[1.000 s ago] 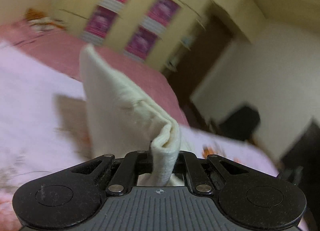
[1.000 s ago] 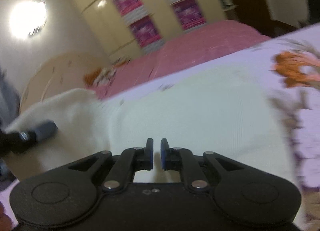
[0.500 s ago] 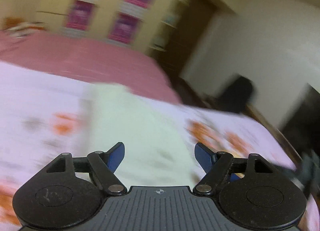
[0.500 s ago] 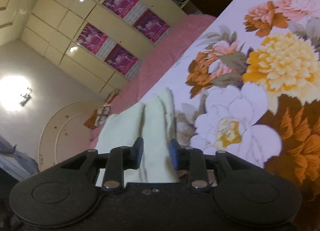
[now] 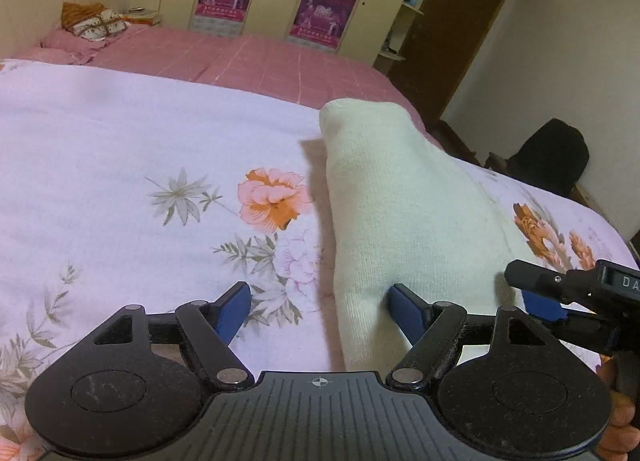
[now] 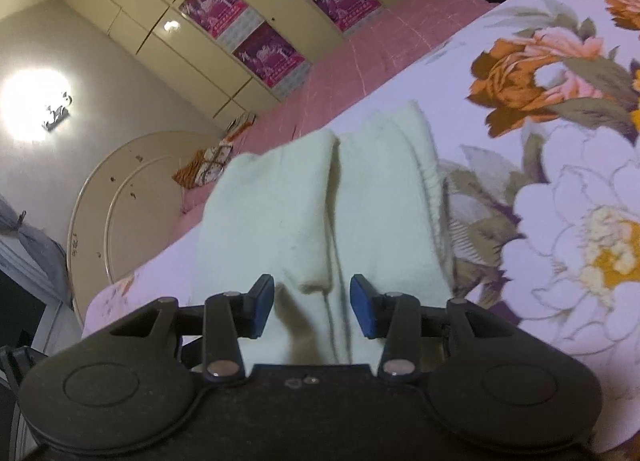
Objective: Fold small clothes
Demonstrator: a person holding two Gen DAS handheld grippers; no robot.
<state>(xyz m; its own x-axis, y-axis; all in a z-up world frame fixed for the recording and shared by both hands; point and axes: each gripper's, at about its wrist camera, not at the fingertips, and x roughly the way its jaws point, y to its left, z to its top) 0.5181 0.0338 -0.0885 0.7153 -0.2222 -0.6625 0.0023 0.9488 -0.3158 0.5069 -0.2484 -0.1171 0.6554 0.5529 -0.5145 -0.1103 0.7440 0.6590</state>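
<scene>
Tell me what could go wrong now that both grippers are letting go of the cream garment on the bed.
1. In the left wrist view the left gripper is open, but its right pad touches the cream garment; pulling away could drag the fold open.
2. The right gripper is opening with a folded edge between its jaws; that edge may snag.
3. The two grippers sit close together and could collide.
</scene>
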